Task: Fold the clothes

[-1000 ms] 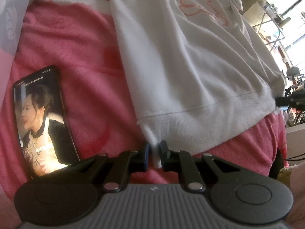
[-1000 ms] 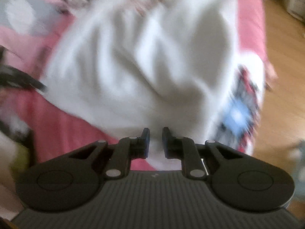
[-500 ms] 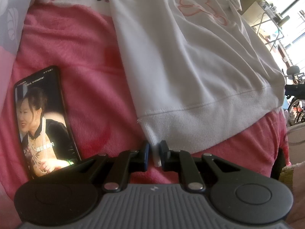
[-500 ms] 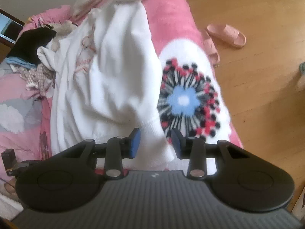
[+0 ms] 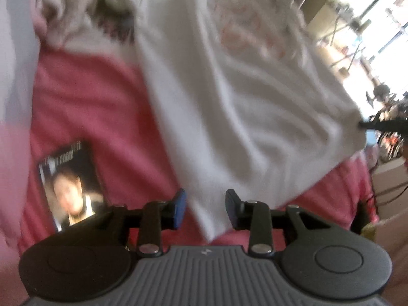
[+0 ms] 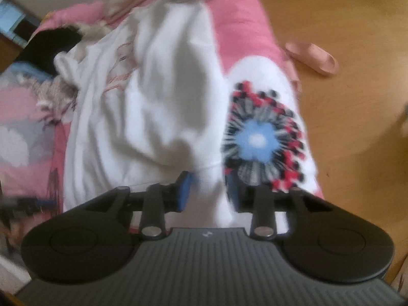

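A white sweatshirt point(image 5: 242, 102) with a pink print lies spread on the pink bedspread point(image 5: 89, 102). My left gripper point(image 5: 206, 209) hovers above the sweatshirt's near hem corner. Its jaws are opening and the corner lies between and below them, free of the pads. In the right wrist view the same sweatshirt point(image 6: 158, 89) runs away from me. My right gripper point(image 6: 209, 193) straddles the bunched ribbed hem. Its jaws are closing with the cloth between them, and the blue pad point(image 6: 185, 191) still shows its face. Both views are blurred.
A lit phone point(image 5: 71, 186) lies on the bedspread left of my left gripper. A flower print point(image 6: 262, 137) marks the bed's edge, with wooden floor point(image 6: 344, 12) and a pink slipper point(image 6: 313, 60) beyond. Loose clothes point(image 6: 51, 94) are heaped at the far end.
My left gripper let go of the hem corner, spread its jaws and rose away from the bed. My right gripper opened over the hem, and its jaws have since narrowed slightly around it.
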Tool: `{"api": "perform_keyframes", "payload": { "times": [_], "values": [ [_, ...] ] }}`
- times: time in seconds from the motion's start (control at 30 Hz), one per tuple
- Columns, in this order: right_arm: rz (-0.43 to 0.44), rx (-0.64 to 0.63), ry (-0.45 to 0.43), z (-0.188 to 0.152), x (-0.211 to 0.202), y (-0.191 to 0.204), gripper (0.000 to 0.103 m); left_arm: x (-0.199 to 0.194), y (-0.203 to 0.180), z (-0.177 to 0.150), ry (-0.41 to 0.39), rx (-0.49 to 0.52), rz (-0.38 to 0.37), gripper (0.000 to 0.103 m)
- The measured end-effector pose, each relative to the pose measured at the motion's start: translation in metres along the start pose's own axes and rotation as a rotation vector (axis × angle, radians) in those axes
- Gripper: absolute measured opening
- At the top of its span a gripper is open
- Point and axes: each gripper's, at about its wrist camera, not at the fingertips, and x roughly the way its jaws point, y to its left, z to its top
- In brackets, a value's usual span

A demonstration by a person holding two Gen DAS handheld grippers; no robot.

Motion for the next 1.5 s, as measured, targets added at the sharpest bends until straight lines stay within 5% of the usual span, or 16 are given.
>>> {"api": "perform_keyframes", "payload": {
  "times": [0.1, 0.23, 0.4, 0.5, 0.6, 0.8, 0.9, 1.13, 1.5],
  "values": [
    [0.062, -0.183, -0.021, 0.000, 0.000, 0.043, 0.009, 0.015, -0.019, 0.009, -0.015, 0.021, -0.070, 0.035],
    [0.007, -0.569, -0.023, -0.011, 0.029, 0.116, 0.014, 0.049, -0.047, 0.022, -0.008, 0.067, -0.129, 0.034],
    [-0.042, -0.879, 0.026, -0.034, 0.055, 0.162, 0.042, 0.087, -0.065, 0.022, 0.043, 0.111, -0.119, 0.034],
    [0.037, -0.797, 0.019, -0.026, 0.043, 0.152, 0.047, 0.099, -0.069, 0.016, 0.053, 0.128, -0.106, 0.034],
    [0.090, -0.570, -0.024, -0.005, 0.026, 0.122, 0.047, 0.094, -0.064, 0.015, 0.052, 0.119, -0.110, 0.033],
    [0.059, -0.114, -0.091, 0.023, 0.012, 0.051, 0.047, 0.086, -0.059, 0.012, 0.050, 0.108, -0.114, 0.032],
    [0.037, -0.097, -0.031, 0.020, 0.025, 0.047, 0.043, 0.087, -0.060, 0.011, 0.049, 0.115, -0.109, 0.032],
    [0.035, -0.143, 0.003, 0.007, 0.038, 0.066, 0.007, 0.089, -0.063, 0.009, 0.048, 0.117, -0.100, 0.032],
    [-0.045, -0.011, -0.131, 0.011, -0.035, 0.024, 0.003, 0.089, -0.062, 0.010, 0.045, 0.122, -0.100, 0.032]
  ]
}}
